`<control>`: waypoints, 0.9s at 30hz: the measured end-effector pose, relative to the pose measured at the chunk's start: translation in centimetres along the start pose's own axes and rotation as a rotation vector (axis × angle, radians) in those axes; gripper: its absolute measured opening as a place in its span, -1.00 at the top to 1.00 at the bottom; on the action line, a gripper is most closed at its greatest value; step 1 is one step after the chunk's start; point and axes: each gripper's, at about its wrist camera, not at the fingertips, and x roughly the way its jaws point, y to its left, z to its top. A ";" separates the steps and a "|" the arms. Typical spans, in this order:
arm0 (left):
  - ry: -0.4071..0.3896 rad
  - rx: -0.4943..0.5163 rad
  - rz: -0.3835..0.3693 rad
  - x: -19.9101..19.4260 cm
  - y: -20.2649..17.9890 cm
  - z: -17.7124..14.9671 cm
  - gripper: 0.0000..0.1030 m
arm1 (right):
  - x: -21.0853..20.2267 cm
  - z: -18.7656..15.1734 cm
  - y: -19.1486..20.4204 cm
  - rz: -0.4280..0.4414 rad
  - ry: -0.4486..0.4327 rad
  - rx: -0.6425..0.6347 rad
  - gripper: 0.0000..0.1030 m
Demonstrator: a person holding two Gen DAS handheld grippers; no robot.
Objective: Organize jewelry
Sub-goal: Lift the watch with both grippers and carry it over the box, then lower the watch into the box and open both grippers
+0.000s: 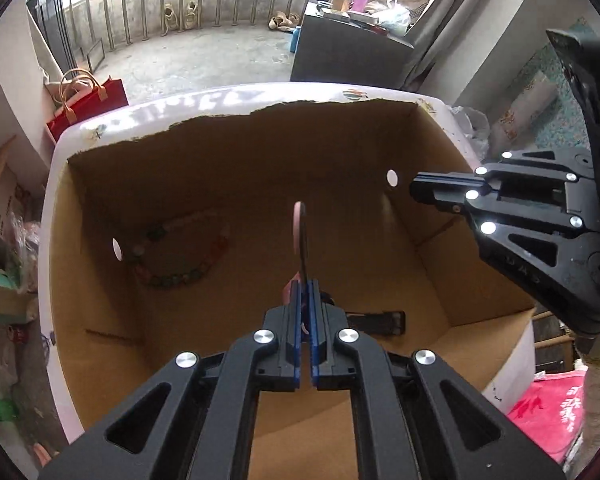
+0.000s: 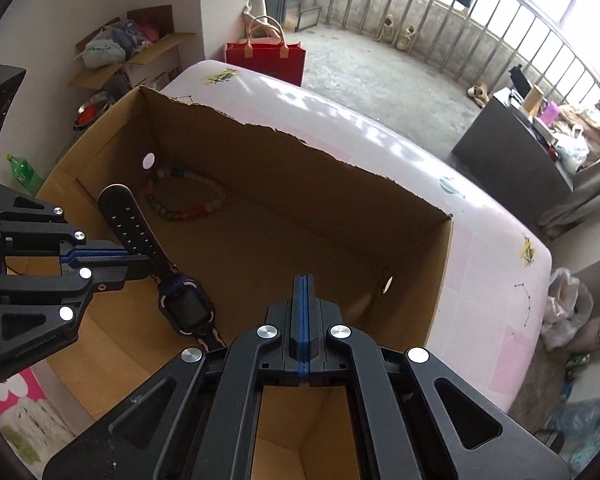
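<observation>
Watch (image 2: 188,312) sits pinched by its strap in my left tongs (image 2: 140,262), hanging over the open cardboard box (image 2: 440,240). Right wrist view shows it best: dark case with a screen, perforated black strap sticking up past the pads, other strap half trailing down toward my right tongs. Left wrist view only gives the strap edge-on (image 1: 300,232), a thin dark band with a pink underside rising out of the left tongs (image 1: 305,292); the case is mostly hidden behind the fingers (image 1: 294,320).

Right tongs (image 2: 304,284) are fully closed, blue pads together, nothing between them. Left view confirms it from the side (image 1: 416,192), over the box's right wall.

Bead bracelet (image 1: 180,252) lies flat on the box floor near the far left corner, close to the round hole in the wall; both views show it (image 2: 188,196).

Box sits on a pale pink tabletop (image 2: 380,132). Red bag (image 2: 266,56) stands on the floor beyond it.
</observation>
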 end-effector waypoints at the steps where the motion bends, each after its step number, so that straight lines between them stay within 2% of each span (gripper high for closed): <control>1: 0.009 -0.008 0.004 0.3 0.1 0.2 0.94 | 0.0 0.1 -0.2 0.003 -0.004 0.008 1.00; 5: -0.011 0.002 0.019 0.4 0.6 0.5 0.94 | -0.9 -0.3 -0.5 0.018 -0.035 0.021 1.00; 12: -0.061 0.080 -0.064 0.2 -1.4 2.7 0.94 | -2.3 -0.8 -3.3 0.034 -0.085 0.096 1.00; 18: -0.035 0.139 -0.125 2.3 -3.4 4.8 0.88 | -2.5 -1.2 -4.9 0.043 -0.090 0.144 1.00; 21: 0.017 0.134 -0.178 3.6 -4.4 5.3 0.88 | -2.7 -1.5 -5.5 0.048 -0.097 0.162 1.00; 24: 0.076 0.147 -0.181 5.2 -5.5 5.6 0.88 | -3.0 -1.5 -6.1 0.047 -0.109 0.184 1.00; 27: 0.084 0.148 -0.177 5.6 -6.1 5.5 0.88 | -3.3 -1.7 -6.7 0.055 -0.117 0.214 0.97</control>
